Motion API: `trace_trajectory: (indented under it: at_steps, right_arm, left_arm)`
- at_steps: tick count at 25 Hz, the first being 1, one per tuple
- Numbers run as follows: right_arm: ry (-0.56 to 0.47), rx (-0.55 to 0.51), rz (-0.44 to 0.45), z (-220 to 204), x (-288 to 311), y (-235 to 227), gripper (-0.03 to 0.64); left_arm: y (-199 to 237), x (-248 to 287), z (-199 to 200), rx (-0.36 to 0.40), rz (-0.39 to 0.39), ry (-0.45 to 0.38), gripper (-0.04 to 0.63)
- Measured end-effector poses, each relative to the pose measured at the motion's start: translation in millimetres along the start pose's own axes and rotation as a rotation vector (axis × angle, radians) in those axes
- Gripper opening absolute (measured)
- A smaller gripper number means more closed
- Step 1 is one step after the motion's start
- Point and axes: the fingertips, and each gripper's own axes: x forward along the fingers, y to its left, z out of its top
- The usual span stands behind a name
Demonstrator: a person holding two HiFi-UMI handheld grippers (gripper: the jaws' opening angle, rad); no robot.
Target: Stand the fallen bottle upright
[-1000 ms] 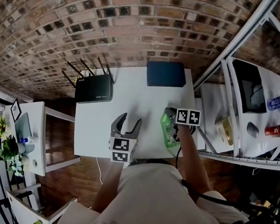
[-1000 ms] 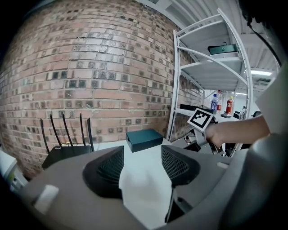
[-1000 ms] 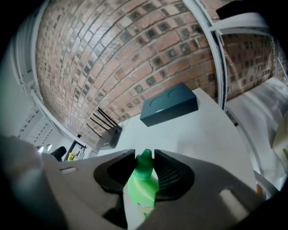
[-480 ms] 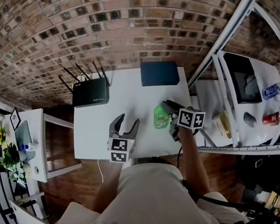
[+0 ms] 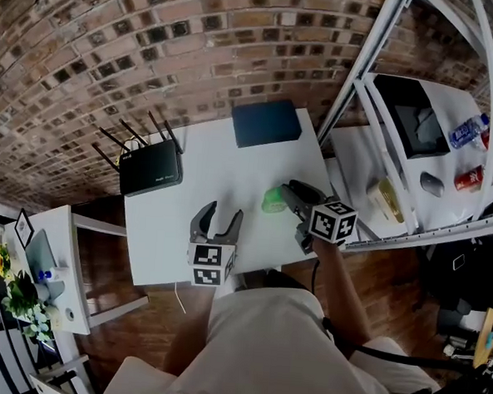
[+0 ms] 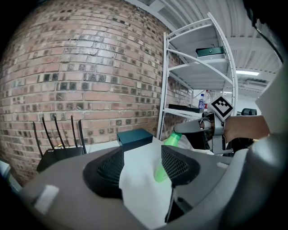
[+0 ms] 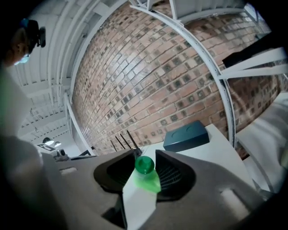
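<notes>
The green bottle (image 5: pixel 272 199) is lifted at its neck end and leans steeply, its base toward the white table (image 5: pixel 178 221). My right gripper (image 5: pixel 289 192) is shut on the bottle's neck just below the green cap (image 7: pixel 144 164). In the left gripper view the bottle (image 6: pixel 164 158) slants up to the right gripper (image 6: pixel 194 127). My left gripper (image 5: pixel 216 224) hovers over the table's front part to the bottle's left, open and holding nothing.
A black router (image 5: pixel 151 171) with several antennas sits at the table's back left. A dark blue box (image 5: pixel 266 122) lies at the back edge. A white metal shelf rack (image 5: pixel 376 117) with bottles and a can stands close on the right.
The right gripper has risen with the bottle's neck, swinging the bottle from lying flat to steeply tilted. The left gripper has stayed in place.
</notes>
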Motion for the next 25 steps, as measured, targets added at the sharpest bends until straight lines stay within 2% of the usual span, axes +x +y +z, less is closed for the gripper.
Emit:
trace_trajectory:
  at_steps: [1, 3, 4, 7, 10, 16, 19, 21, 23, 25]
  right_arm:
    - [-0.015, -0.019, -0.027, 0.7, -2.7, 0.9, 0.136]
    - [-0.031, -0.071, -0.098, -0.4, -14.6, 3.1, 0.242]
    - [-0.035, -0.097, -0.132, -0.5, -25.3, 3.8, 0.273]
    - [-0.086, -0.139, -0.201, 9.5, -67.8, 5.2, 0.275]
    - [-0.152, -0.168, -0.214, 15.7, -98.1, 17.4, 0.275]
    - [-0.182, -0.414, -0.23, 2.2, -144.2, 39.2, 0.28]
    - [-0.236, -0.512, -0.211, -4.6, -188.8, 54.2, 0.321]
    - [-0.266, -0.52, -0.2, -14.5, -227.3, 57.5, 0.33]
    - [-0.28, -0.488, -0.186, -27.8, -263.4, 54.6, 0.33]
    - [-0.251, -0.515, -0.176, -47.6, -293.6, 56.1, 0.33]
  left_arm:
    - [-0.2, -2.1, -1.2, -0.001, -0.009, 0.0, 0.273]
    - [-0.6, -9.4, -8.4, -0.006, -0.011, 0.004, 0.273]
    - [-2.5, -11.9, -12.1, -0.003, -0.008, 0.002, 0.273]
    - [-15.3, -8.0, -10.9, 0.015, -0.03, -0.031, 0.273]
    - [-21.4, -19.4, 4.2, 0.007, -0.032, -0.086, 0.291]
    - [-59.9, -85.2, 31.2, 0.023, 0.092, -0.236, 0.291]
    - [-101.0, -123.6, 33.2, -0.008, 0.203, -0.349, 0.301]
    - [-138.7, -149.9, 26.9, -0.029, 0.29, -0.41, 0.313]
    - [-182.3, -167.6, 12.7, -0.032, 0.343, -0.418, 0.316]
    - [-225.7, -178.5, -10.0, -0.025, 0.342, -0.366, 0.318]
